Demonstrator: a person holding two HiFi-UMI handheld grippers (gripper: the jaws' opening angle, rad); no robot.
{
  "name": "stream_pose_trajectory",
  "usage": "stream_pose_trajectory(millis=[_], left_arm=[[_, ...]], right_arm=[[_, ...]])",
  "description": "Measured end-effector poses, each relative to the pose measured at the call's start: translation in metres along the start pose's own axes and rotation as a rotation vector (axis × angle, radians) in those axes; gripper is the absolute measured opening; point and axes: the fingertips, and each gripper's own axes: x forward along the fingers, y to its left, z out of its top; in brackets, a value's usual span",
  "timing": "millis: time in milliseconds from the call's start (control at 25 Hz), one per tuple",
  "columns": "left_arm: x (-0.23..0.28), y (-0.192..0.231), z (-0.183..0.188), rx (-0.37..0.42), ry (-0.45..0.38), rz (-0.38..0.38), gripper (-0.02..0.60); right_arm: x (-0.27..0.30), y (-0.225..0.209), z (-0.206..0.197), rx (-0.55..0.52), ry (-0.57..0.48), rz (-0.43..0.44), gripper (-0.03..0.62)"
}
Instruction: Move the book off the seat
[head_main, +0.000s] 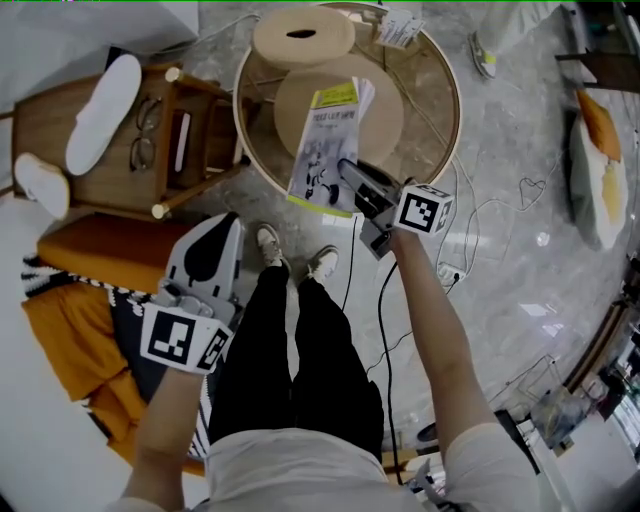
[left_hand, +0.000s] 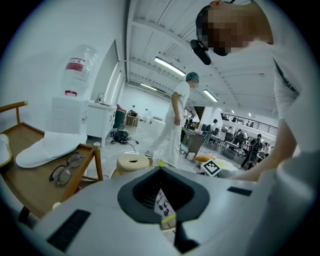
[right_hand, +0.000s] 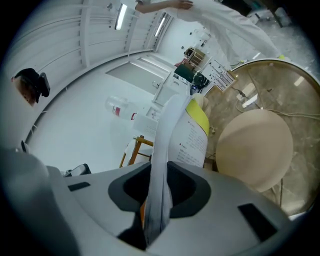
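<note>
Fingers of the left gripper (head_main: 226, 225) lie together with nothing between them, low beside the person's black-trousered legs (head_main: 300, 360). Left of those fingers is an orange seat cushion (head_main: 105, 250). Beyond them stands a low wooden chair (head_main: 55, 140) that carries a white slipper (head_main: 103, 112) and a pair of dark-framed glasses (head_main: 143, 135).

To the right, the fingers of the right gripper (head_main: 347, 172) are clamped on the near edge of the thin white book with a yellow-green band (head_main: 325, 140). In the right gripper view its pages stand on edge between the pads. The book's long axis runs straight away from the fingers, band end farthest, and in the head view its cover faces up.

The book lies over the left part of the round beige seat (head_main: 385, 120); whether it touches the seat I cannot tell. A thin wooden hoop (head_main: 458, 105) rings the seat, and a second round beige stool with a slot (head_main: 303, 37) stands past the book's far end.

Right of the fingers, black cables (head_main: 385, 300) trail over the grey marble floor (head_main: 500, 250), and an orange and white cushion (head_main: 598, 165) lies well apart.
</note>
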Motion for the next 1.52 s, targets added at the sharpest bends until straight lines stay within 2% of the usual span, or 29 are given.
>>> stream_pose_trajectory(millis=[240, 600, 840, 1000, 1120, 1240, 1280, 1360, 1400, 1520], left_arm=[[0.002, 0.0, -0.003, 0.004, 0.005, -0.003, 0.017], [0.001, 0.009, -0.008, 0.001, 0.014, 0.01, 0.017], [0.004, 0.007, -0.008, 0.0, 0.017, 0.004, 0.017], [0.004, 0.006, -0.008, 0.003, 0.018, 0.004, 0.017], [0.002, 0.008, -0.011, 0.002, 0.023, 0.008, 0.017], [0.001, 0.009, -0.014, -0.001, 0.027, 0.011, 0.017], [0.001, 0.008, -0.015, -0.002, 0.028, 0.01, 0.017], [0.001, 0.006, -0.016, -0.002, 0.026, 0.008, 0.017], [0.001, 0.005, -0.015, -0.001, 0.023, 0.008, 0.017], [0.001, 0.002, -0.012, 0.001, 0.013, 0.007, 0.017]], right_arm=[[0.003, -0.02, -0.008, -0.008, 0.067, -0.034, 0.095], [-0.011, -0.068, -0.017, 0.027, 0.055, -0.113, 0.095], [-0.032, -0.118, -0.022, 0.079, 0.074, -0.285, 0.095], [-0.043, -0.154, -0.029, 0.117, 0.075, -0.431, 0.095], [-0.045, -0.163, -0.033, 0.117, 0.081, -0.479, 0.092], [-0.042, -0.164, -0.034, 0.106, 0.09, -0.485, 0.092], [-0.04, -0.163, -0.036, 0.104, 0.101, -0.476, 0.121], [-0.035, -0.163, -0.04, 0.096, 0.13, -0.472, 0.276], [-0.035, -0.165, -0.041, 0.079, 0.145, -0.495, 0.313], [-0.045, -0.171, -0.041, -0.019, 0.181, -0.607, 0.316]])
